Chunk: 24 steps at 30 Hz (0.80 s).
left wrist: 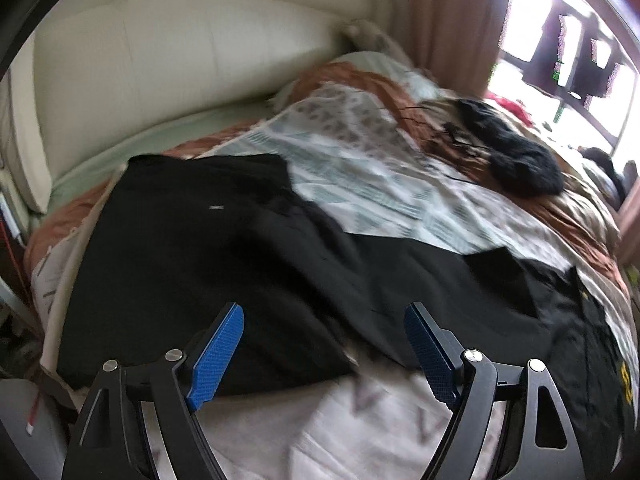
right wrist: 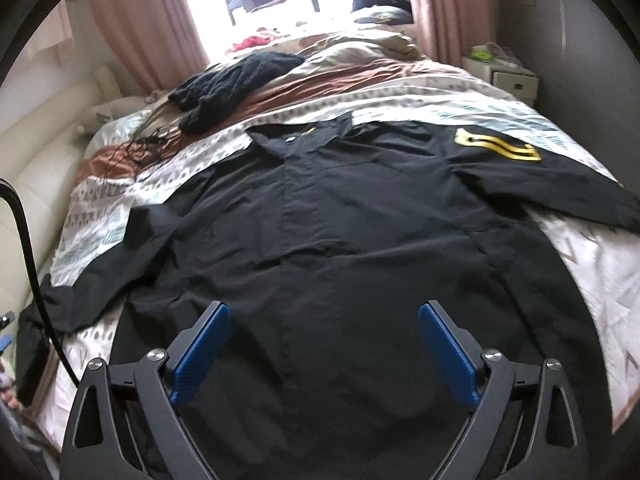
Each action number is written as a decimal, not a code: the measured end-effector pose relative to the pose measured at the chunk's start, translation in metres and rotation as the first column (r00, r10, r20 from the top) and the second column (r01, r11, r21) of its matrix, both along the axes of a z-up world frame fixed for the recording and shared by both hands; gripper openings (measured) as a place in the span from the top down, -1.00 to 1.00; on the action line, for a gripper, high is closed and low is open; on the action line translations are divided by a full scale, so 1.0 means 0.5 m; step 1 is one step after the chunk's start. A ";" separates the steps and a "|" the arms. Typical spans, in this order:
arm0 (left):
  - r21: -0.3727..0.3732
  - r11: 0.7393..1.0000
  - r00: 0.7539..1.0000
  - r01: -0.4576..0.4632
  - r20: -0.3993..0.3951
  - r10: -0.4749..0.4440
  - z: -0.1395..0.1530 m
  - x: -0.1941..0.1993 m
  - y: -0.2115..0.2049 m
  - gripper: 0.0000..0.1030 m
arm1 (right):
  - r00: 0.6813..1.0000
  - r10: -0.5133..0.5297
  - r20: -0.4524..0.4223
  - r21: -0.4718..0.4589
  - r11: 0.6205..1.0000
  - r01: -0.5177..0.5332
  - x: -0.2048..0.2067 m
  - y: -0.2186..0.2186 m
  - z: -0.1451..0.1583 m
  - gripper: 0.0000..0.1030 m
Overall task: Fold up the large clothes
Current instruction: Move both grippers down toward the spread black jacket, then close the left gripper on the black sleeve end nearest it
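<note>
1 large black button-front shirt with a gold sleeve emblem [right wrist: 340, 216] lies spread face-up on the patterned bedspread [right wrist: 400, 108], apparently laid flat for folding. 2 grippers hover over it, the left gripper [left wrist: 324, 316] above its near sleeve side, the right gripper [right wrist: 324, 312] above the hem; both sets of blue-padded fingers stand spread, holding nothing. Beyond, 1 dark knitted garment [right wrist: 236, 80] lies well apart.

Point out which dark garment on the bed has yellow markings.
The black shirt spread flat nearest the grippers, with a yellow patch on its sleeve; the dark knit bunched farther back is plain.
</note>
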<state>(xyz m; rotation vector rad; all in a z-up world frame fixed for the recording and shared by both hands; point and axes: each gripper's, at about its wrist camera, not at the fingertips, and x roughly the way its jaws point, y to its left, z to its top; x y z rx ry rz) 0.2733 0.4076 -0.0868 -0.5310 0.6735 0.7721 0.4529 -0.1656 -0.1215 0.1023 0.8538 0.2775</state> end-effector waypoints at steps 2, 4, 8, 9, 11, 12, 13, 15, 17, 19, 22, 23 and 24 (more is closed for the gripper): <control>-0.036 0.999 1.000 -0.016 0.002 0.016 -0.014 0.001 0.036 -0.48 | 1.000 0.022 -0.008 -0.003 1.000 -0.022 0.011 0.027 -0.009 -0.77; -0.081 0.996 0.999 -0.039 0.006 0.040 -0.029 0.002 0.076 -0.43 | 0.999 0.042 -0.015 -0.005 0.999 -0.042 0.019 0.053 -0.017 -0.71; -0.137 0.987 0.996 -0.087 -0.008 0.087 -0.060 0.016 0.130 -0.40 | 0.996 0.084 -0.036 -0.003 0.996 -0.084 0.034 0.101 -0.034 -0.59; -0.148 0.985 0.996 -0.094 -0.009 0.094 -0.065 0.020 0.138 -0.39 | 0.994 0.098 -0.042 0.000 0.995 -0.098 0.037 0.114 -0.038 -0.59; -0.168 0.980 0.995 -0.104 -0.006 0.104 -0.073 0.029 0.151 -0.10 | 0.991 0.125 -0.052 0.006 0.992 -0.125 0.044 0.140 -0.044 -0.57; -0.184 0.978 0.994 -0.103 -0.002 0.105 -0.077 0.035 0.158 0.03 | 0.989 0.137 -0.056 0.007 0.991 -0.136 0.047 0.153 -0.047 -0.52; -0.198 0.975 0.995 -0.100 0.000 0.102 -0.079 0.041 0.164 0.38 | 0.987 0.150 -0.061 0.010 0.989 -0.150 0.051 0.168 -0.050 -0.49; -0.197 0.974 0.994 -0.111 -0.006 0.112 -0.076 0.047 0.169 0.51 | 0.983 0.171 -0.071 0.017 0.985 -0.171 0.059 0.195 -0.054 -0.39; -0.157 0.979 0.992 -0.127 0.003 0.129 -0.050 0.047 0.165 0.56 | 0.978 0.194 -0.080 0.030 0.981 -0.192 0.067 0.223 -0.057 -0.34; -0.136 0.984 0.993 -0.116 0.011 0.118 -0.020 0.050 0.158 0.58 | 0.971 0.222 -0.086 0.054 0.974 -0.218 0.076 0.255 -0.058 -0.34; -0.112 0.991 0.995 -0.079 0.053 0.086 0.039 0.056 0.148 0.61 | 0.961 0.263 -0.088 0.084 0.963 -0.256 0.092 0.306 -0.058 -0.34; -0.090 0.994 0.995 -0.070 0.071 0.076 0.066 0.057 0.143 0.63 | 0.957 0.276 -0.089 0.089 0.959 -0.268 0.097 0.324 -0.060 -0.33; -0.075 0.995 0.994 -0.064 0.084 0.070 0.085 0.058 0.139 0.64 | 0.953 0.288 -0.090 0.093 0.955 -0.280 0.103 0.340 -0.062 -0.30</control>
